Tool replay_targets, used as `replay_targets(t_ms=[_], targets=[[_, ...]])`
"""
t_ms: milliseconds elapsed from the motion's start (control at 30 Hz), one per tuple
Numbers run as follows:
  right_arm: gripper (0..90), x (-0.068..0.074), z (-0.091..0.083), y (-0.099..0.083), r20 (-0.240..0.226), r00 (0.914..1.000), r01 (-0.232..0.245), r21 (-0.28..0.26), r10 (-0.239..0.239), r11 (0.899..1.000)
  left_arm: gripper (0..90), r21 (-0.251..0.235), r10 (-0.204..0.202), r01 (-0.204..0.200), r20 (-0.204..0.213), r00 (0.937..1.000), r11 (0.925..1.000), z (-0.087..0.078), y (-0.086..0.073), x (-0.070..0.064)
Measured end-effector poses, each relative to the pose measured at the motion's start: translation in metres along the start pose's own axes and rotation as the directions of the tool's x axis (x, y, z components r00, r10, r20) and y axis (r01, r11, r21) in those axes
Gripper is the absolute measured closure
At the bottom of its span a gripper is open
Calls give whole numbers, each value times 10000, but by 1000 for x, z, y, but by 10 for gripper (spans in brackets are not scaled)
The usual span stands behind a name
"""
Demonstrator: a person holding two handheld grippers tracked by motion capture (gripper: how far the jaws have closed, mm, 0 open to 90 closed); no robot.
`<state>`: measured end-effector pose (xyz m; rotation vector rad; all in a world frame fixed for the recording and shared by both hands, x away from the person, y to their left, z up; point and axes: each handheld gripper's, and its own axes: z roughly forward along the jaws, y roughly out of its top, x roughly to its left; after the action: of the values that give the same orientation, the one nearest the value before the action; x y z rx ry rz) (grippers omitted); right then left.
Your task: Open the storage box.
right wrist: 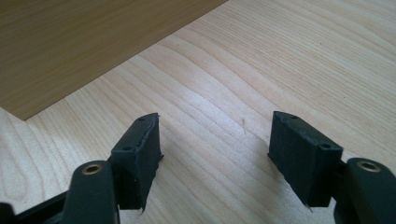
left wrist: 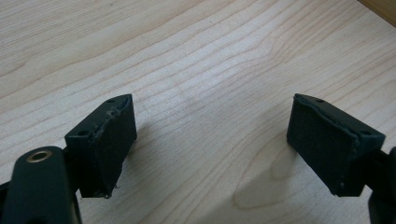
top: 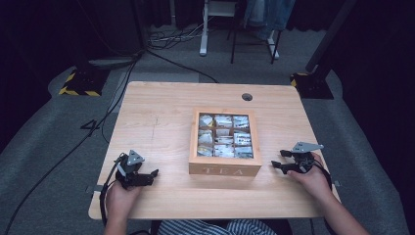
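- The wooden table (top: 156, 122) carries everything; both grippers rest low over its near edge, one at each side.
- A wooden tea box (top: 224, 142) with "TEA" on its front stands between the grippers, its glass lid closed over rows of tea bags. It is near both and touches neither.
- The left gripper (top: 152, 174) points towards the box, which lies ahead and to its right. In the left gripper view (left wrist: 210, 144) its jaws stand wide apart over bare wood, holding nothing.
- The right gripper (top: 277, 159) points at the box's right wall. In the right gripper view (right wrist: 215, 149) its jaws gape, empty, with the box wall (right wrist: 84, 42) ahead and left.
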<state>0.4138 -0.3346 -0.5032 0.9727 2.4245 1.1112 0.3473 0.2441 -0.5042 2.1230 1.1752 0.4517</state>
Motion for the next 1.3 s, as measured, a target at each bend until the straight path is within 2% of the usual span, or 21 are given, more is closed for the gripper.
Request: replay_targets(t_ms=[167, 367, 433, 600, 767, 867, 967, 1000, 1033, 1067, 1233, 1267, 1300], targets=[[344, 0, 0, 0, 9, 10000, 6, 3, -6, 10000, 167, -31, -31, 31, 7, 10000, 10000, 0, 0, 0], [428, -1, -1, 0, 123, 9998, -125, -73, 126, 9999, 171, -33, 136, -136, 100, 9999, 9999, 1, 1, 1], [520, -2, -3, -1, 107, 9998, -145, -150, 146, 9998, 171, -4, 122, -122, 136, 9998, 9999, 1, 1, 1], [664, -6, -6, -4, -5, 9995, -314, -221, 314, 9993, 170, -2, 119, -119, 133, 9998, 9999, 1, 1, 1], [806, -9, -11, -3, 354, 9993, -105, 68, 102, 9999, 171, 8, 99, -99, 138, 9999, 10000, 1, 1, 1], [899, -10, -18, -1, 362, 9991, -202, 82, 199, 9998, 170, -25, 96, -95, 103, 9999, 10000, 1, 1, 1], [900, -10, -24, 2, 308, 9989, -363, 66, 360, 9993, 170, -26, 99, -99, 104, 9999, 9999, 1, 1, 1], [900, -9, -28, 4, 96, 9975, -698, 63, 697, 9975, 171, -27, 94, -93, 105, 9999, 10000, 1, 1, 1], [900, -9, -28, 4, 96, 9975, -698, 63, 697, 9975, 170, -27, 94, -93, 105, 9999, 10000, 1, 1, 1], [900, -9, -31, 6, -208, 9939, -1088, -16, 1087, 9941, 170, -24, 99, -98, 104, 9999, 9999, 1, 1, 1], [900, -4, -38, 11, -431, 9945, -966, -244, 955, 9950, 170, -25, 93, -92, 105, 9999, 10000, 1, 1, 1], [900, 1, -41, 15, -644, 9964, -571, -350, 548, 9978, 170, -26, 94, -94, 104, 9999, 10000, 1, 1, 1], [900, 3, -43, 17, -644, 9970, -451, -435, 422, 9980, 170, -16, 86, -86, 112, 9999, 10000, 1, 1, 1]])
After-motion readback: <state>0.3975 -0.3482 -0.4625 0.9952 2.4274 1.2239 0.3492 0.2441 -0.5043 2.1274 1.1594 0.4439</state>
